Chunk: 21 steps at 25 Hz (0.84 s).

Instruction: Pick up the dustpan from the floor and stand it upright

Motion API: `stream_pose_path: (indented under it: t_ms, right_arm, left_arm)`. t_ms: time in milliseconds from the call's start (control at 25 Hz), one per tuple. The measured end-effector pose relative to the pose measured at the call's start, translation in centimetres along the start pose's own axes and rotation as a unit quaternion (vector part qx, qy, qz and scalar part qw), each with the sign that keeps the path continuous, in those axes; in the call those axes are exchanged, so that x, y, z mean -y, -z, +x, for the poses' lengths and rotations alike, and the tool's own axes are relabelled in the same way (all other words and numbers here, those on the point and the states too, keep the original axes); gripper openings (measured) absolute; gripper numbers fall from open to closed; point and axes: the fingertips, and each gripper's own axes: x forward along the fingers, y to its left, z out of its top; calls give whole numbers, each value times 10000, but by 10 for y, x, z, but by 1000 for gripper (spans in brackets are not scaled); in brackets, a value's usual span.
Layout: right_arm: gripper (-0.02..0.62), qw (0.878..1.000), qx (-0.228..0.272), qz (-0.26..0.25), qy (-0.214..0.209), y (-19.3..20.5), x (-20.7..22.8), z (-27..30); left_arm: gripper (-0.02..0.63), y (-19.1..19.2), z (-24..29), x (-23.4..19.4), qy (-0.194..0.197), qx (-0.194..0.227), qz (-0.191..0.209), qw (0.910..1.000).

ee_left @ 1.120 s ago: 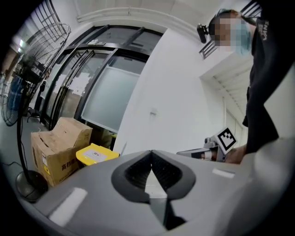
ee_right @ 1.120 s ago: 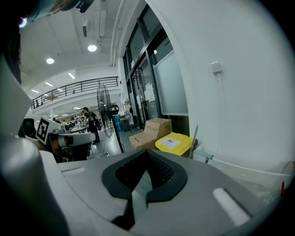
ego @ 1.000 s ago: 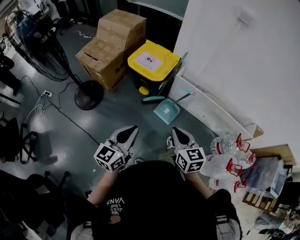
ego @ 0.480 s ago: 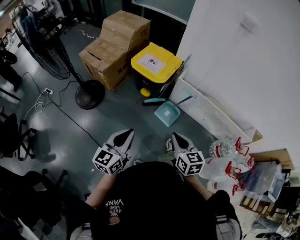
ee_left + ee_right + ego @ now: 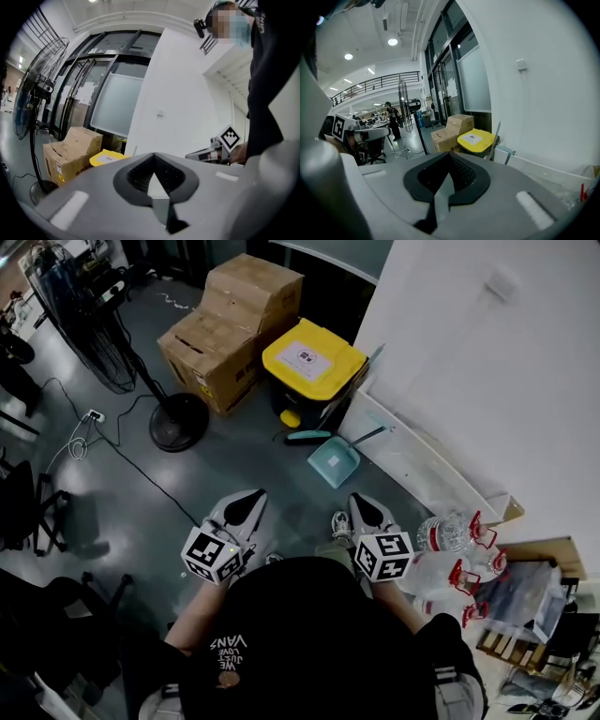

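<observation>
The teal dustpan (image 5: 334, 463) lies flat on the dark floor beside the white wall base, its thin handle (image 5: 368, 438) pointing toward the wall. A teal brush (image 5: 307, 437) lies just beyond it. My left gripper (image 5: 247, 506) and right gripper (image 5: 360, 508) are held side by side in front of the person, short of the dustpan and well above the floor. Both are shut with nothing in them. In the left gripper view the jaws (image 5: 153, 154) meet closed, as do those in the right gripper view (image 5: 449, 155). Each gripper body hides the dustpan in its own view.
A yellow-lidded bin (image 5: 314, 358) stands behind the dustpan, with stacked cardboard boxes (image 5: 232, 329) to its left. A fan base (image 5: 178, 421) and cables (image 5: 84, 439) lie at left. Water bottles with red caps (image 5: 458, 533) sit at the right by the wall (image 5: 469, 381).
My left gripper has drifted slightly to the left. The right gripper has stayed put, and both remain shut.
</observation>
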Motion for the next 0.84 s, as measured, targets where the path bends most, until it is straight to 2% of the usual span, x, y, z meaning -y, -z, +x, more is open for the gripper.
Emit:
stream_pose_path:
  t_ms: [400,840]
  right_arm:
    - [1,10000,36,78,49,0,5,0]
    - [2,9998,65,179,69,-2,9,4]
  left_arm:
    - [52,0,9,4,29,88,-204,9997]
    - [54,1,16,2,1,74,-233,9997]
